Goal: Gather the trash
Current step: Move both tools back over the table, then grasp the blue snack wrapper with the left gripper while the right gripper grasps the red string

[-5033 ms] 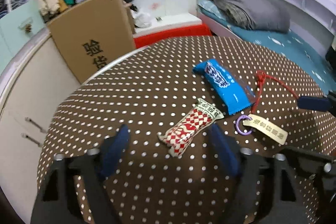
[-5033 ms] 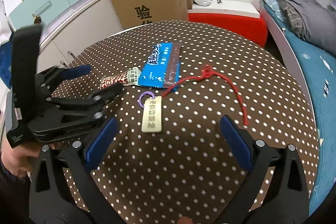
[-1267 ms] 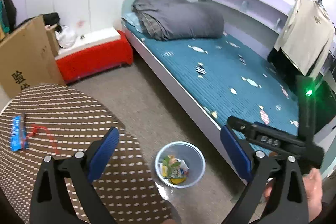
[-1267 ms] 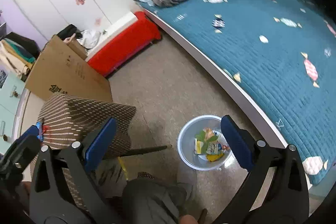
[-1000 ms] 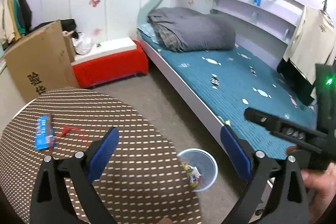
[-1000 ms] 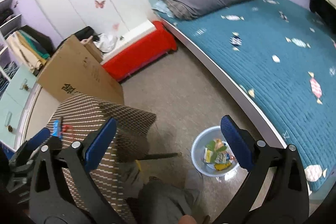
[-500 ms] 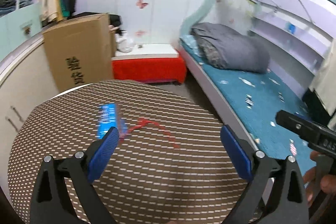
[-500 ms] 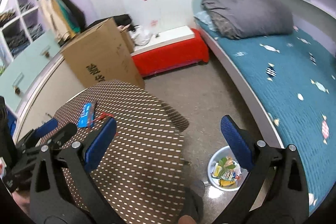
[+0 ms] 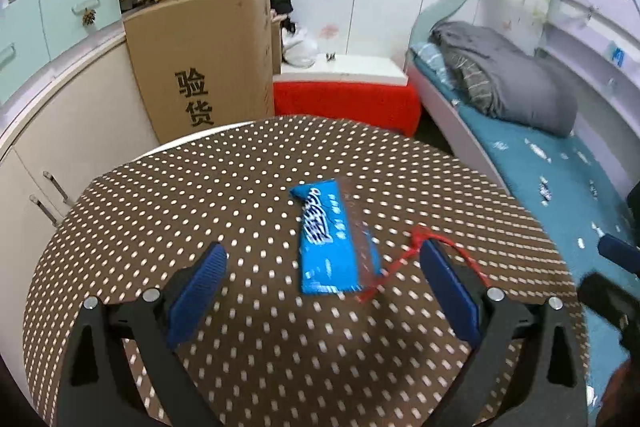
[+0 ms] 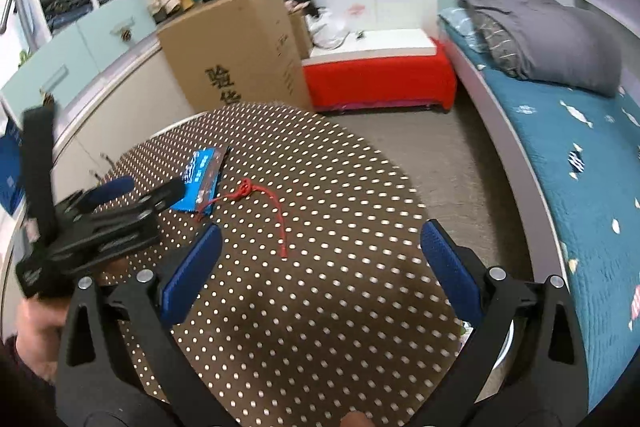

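A blue snack wrapper (image 9: 326, 239) lies flat on the round brown polka-dot table (image 9: 200, 195); it also shows in the right wrist view (image 10: 202, 175). A red cord (image 9: 436, 247) lies just right of it, seen again in the right wrist view (image 10: 264, 203). My left gripper (image 9: 324, 291) is open and empty, hovering just short of the wrapper. My right gripper (image 10: 316, 271) is open and empty, over the table's near right side. The left gripper's body (image 10: 100, 223) shows at the left of the right wrist view.
A cardboard box (image 9: 204, 63) leans on a curved cabinet (image 9: 60, 123) behind the table. A red-sided bench (image 9: 344, 95) and a bed with a grey blanket (image 10: 540, 31) stand to the right. A bin's rim (image 10: 506, 351) peeks past the right finger.
Both grippers swung from the floor bin back over the table. The left gripper has come down close to the blue wrapper. The red-checked wrapper and tag seen earlier are gone from the table.
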`<action>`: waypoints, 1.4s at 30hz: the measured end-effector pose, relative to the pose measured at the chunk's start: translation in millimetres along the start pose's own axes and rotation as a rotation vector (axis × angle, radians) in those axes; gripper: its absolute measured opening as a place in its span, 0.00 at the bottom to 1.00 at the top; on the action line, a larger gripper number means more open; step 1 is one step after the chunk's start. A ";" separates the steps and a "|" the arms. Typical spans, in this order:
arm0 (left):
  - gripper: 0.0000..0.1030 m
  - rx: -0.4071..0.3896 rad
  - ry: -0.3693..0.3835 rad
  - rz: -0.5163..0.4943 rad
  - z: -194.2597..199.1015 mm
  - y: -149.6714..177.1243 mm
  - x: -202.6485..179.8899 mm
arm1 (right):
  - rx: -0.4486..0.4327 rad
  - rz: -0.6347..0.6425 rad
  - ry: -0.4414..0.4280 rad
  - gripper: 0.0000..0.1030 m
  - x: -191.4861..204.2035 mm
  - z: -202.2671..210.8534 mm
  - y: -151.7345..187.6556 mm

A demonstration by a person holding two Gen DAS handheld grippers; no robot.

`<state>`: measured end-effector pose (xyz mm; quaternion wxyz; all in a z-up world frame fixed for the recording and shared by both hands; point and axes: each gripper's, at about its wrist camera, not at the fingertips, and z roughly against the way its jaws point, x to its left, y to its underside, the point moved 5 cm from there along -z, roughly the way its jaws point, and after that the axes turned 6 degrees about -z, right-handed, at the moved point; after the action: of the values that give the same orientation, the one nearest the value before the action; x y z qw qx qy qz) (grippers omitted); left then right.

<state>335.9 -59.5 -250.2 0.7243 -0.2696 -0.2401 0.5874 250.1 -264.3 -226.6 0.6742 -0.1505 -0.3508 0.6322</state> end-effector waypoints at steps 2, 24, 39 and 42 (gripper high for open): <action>0.92 0.025 -0.006 -0.002 -17.2 -3.9 2.8 | 0.020 0.019 -0.010 0.94 2.3 -11.5 0.7; 0.43 0.024 0.041 0.090 12.4 40.1 72.6 | 0.122 0.399 -0.062 0.23 75.5 -103.3 -3.6; 0.40 -0.034 0.090 0.102 74.7 71.6 60.9 | 0.120 0.288 -0.109 0.07 67.8 -47.6 31.9; 0.42 -0.037 0.078 0.081 79.7 80.2 55.6 | 0.134 0.271 -0.108 0.07 61.3 -40.9 42.3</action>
<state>235.9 16.8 -243.5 0.7036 -0.3150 -0.2115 0.6008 242.8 -189.3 -265.6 0.5716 -0.1169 -0.3200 0.7465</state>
